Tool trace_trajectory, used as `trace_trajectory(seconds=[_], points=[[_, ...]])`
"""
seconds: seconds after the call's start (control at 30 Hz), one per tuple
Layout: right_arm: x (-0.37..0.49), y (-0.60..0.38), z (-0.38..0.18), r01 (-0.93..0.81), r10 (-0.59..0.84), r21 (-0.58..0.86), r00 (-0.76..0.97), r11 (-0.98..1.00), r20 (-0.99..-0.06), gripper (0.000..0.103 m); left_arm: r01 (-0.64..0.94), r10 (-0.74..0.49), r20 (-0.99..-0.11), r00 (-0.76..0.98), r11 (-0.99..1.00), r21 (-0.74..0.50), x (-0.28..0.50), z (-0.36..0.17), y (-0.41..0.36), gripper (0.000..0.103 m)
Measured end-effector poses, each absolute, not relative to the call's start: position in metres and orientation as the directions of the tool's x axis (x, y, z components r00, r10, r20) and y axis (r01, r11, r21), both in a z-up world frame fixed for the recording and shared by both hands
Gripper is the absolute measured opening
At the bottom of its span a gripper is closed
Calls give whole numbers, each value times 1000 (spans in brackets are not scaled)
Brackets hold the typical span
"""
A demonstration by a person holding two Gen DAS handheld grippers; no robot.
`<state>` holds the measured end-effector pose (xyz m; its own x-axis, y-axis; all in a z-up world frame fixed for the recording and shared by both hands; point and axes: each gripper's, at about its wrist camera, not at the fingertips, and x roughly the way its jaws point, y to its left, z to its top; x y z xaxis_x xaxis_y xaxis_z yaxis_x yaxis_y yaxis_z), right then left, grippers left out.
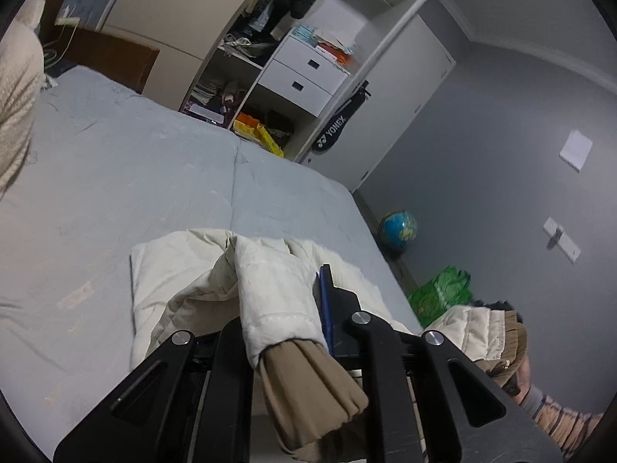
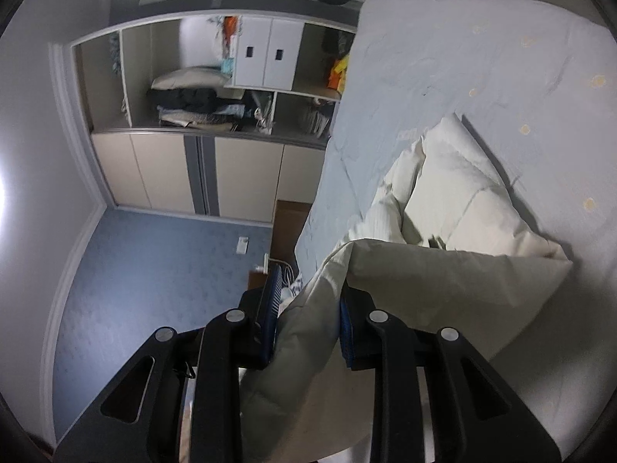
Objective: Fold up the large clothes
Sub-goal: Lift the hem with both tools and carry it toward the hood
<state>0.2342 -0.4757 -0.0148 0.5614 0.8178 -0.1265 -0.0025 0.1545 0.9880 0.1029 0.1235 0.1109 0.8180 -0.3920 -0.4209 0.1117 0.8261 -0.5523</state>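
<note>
Jacket (image 1: 270, 293) cuff hides left claw (image 1: 285, 308), seemingly clamped

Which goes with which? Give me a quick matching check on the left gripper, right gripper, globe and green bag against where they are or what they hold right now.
Things:
1. left gripper
2. right gripper
3. globe
4. green bag

States or places:
A. on the floor against the grey wall, past the corner of the bed
B. shut on the cream jacket's sleeve, just above its tan cuff
C. crumpled on the floor beside the bed, nearer the camera than the other floor item
D. shut on a lifted edge of the cream jacket

Pairs: 1-B, 2-D, 3-A, 4-C
</note>
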Motion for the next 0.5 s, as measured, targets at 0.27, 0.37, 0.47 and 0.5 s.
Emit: trace_trajectory(seconds=[0.27,0.37,0.47,0.5], points=[[291,-465,-32,92,782,985,598,148,-173,23,5,-359,-412,837,759,-650,151,90,154,12],[309,-463,-46,152,750,977,626,149,-212,23,-46,-316,-439,841,767,-640,171,80,161,12],[324,-461,-59,198,712,970,660,143,-240,23,-91,-284,-466,838,769,-632,191,68,163,12],[328,-462,-62,207,704,969,668,137,-242,23,-106,-277,-474,836,765,-635,198,64,165,12]])
